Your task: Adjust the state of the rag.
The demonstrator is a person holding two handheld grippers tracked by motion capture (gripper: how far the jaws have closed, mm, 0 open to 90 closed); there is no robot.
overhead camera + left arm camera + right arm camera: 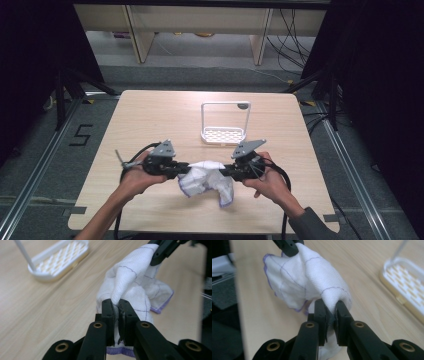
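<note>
A white cloth (pixel 206 179) with purple stitching and a purple hem hangs bunched between both grippers, just above the wooden table near its front edge. My left gripper (pixel 184 168) is shut on the cloth's left side; its jaws pinch a fold of the cloth (pixel 130 282) in the left gripper view. My right gripper (pixel 225 171) is shut on the right side, with the cloth (pixel 307 277) squeezed between its pads. The two grippers point toward each other. In each gripper view the other gripper's black jaw tip clamps the far end of the cloth.
A white rack (pixel 224 123) with a perforated tray base and a tall wire frame stands on the table (pixel 150 120) behind the cloth. It appears as a white tray (pixel 58 261) in the left gripper view and a tray (pixel 404 285) in the right gripper view.
</note>
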